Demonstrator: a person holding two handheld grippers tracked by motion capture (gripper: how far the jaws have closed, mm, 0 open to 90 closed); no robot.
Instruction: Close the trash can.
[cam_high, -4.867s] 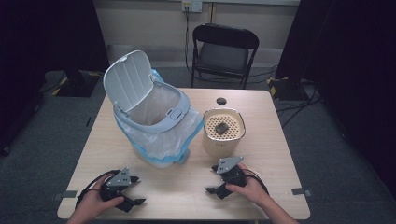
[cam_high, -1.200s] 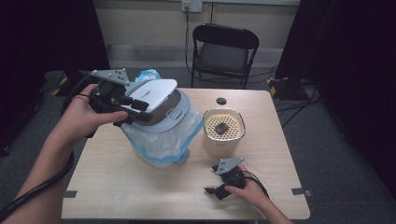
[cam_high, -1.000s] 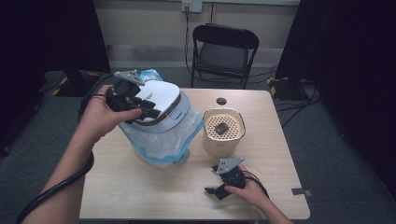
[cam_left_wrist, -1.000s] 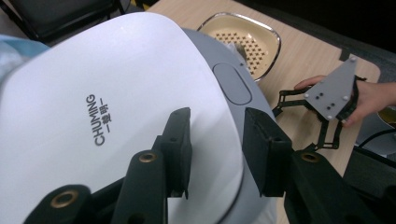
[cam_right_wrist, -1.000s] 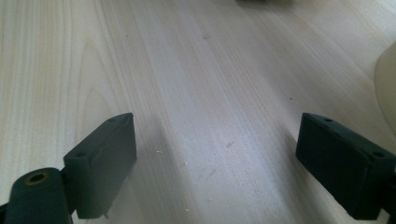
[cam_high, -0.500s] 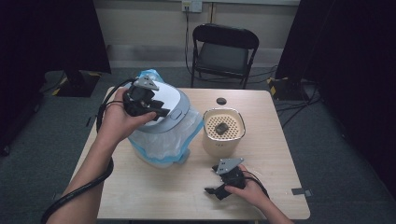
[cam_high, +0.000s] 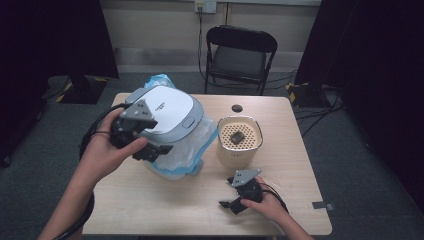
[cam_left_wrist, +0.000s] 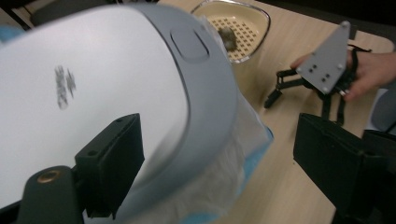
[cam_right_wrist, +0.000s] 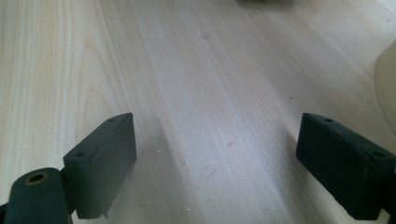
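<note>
Light wooden table (cam_high: 300, 150) on grey carpet floor (cam_high: 370, 165). Black folding chair (cam_high: 240, 55) behind table, near pale wall (cam_high: 150, 25) with socket (cam_high: 205, 6). Dark curtains (cam_high: 50, 40) left and right of table.

Beige perforated basket (cam_high: 240, 140) w/ small dark lump inside, right-centre of table (cam_high: 200, 205); black cap (cam_high: 237, 108) beyond it; black chair (cam_high: 241, 55) far side.
</note>
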